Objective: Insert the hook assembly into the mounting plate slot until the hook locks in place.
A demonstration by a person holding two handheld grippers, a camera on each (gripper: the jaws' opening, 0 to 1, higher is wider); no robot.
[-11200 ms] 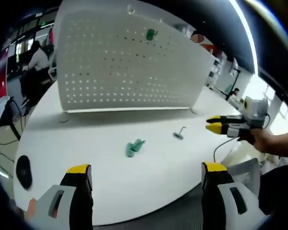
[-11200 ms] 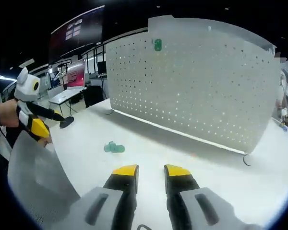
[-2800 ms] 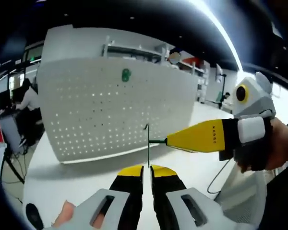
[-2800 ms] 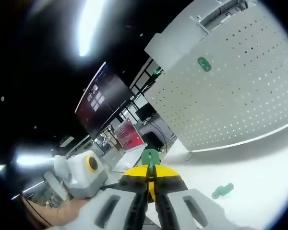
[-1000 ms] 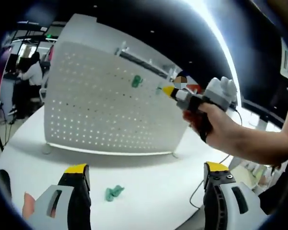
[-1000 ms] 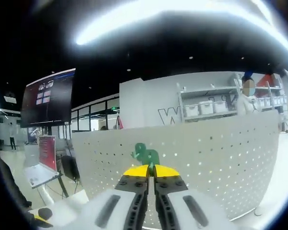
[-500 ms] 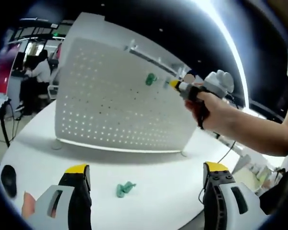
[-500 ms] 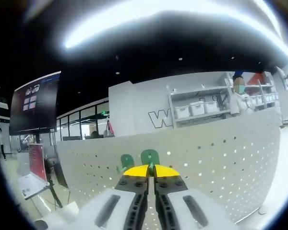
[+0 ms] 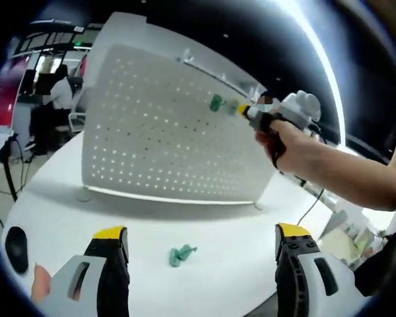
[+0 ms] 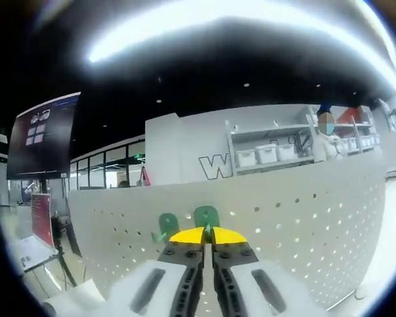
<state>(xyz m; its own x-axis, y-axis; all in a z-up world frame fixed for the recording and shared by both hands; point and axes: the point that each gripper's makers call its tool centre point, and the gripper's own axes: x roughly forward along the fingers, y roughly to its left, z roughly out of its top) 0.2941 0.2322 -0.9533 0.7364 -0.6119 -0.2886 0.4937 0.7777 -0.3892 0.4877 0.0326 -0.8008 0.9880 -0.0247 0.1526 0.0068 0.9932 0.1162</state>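
At centre frame the right hand-held gripper point(image 10: 208, 232), clamped on the green hook assembly point(image 10: 206, 216) by its small, light, rigid-looking tab, likely needs a firm pinch at the pegboard point(image 10: 303, 218), while the left hand-held gripper point(image 9: 201, 236) gapes empty.

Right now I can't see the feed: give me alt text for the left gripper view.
The right gripper, held in a hand, presses a green hook against the upright white pegboard beside a mounted green hook. A third green hook lies on the white table; the left gripper stands open.
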